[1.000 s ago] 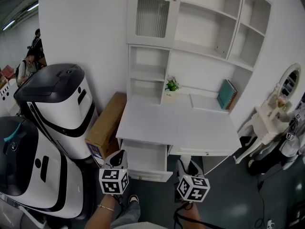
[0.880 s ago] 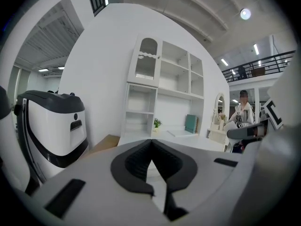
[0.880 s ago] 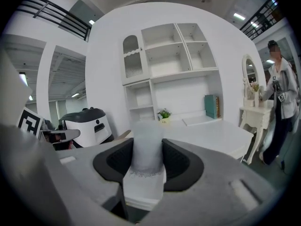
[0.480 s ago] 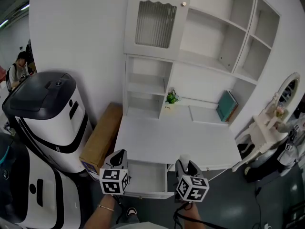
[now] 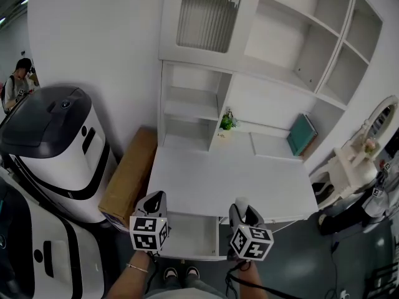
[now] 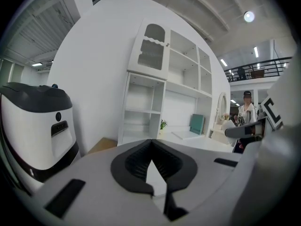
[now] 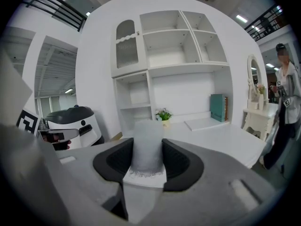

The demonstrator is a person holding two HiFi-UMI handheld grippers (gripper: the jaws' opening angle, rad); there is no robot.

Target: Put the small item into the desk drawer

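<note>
Surface: a white desk (image 5: 230, 179) with hutch shelves fills the frame's centre, and its drawer (image 5: 189, 235) stands open at lower centre.
Room: a cardboard box (image 5: 128, 176) and a white-and-black machine (image 5: 56, 148) stand at left.
Left gripper (image 6: 150, 144): jaws closed tip to tip, nothing between them.
Right gripper (image 7: 148, 142): clamped on the small item (image 7: 147, 149), a pale upright cylinder.
Item's place: in the right jaws, over the desk's front edge, just right of the open drawer.

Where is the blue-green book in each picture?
Head view: the teal book leans at the desk's back right.
Left gripper view: the book stands right of centre, on the desk.
Right gripper view: the book stands right of centre too.
Shared landmark: the little plant, left of it everywhere.
</note>
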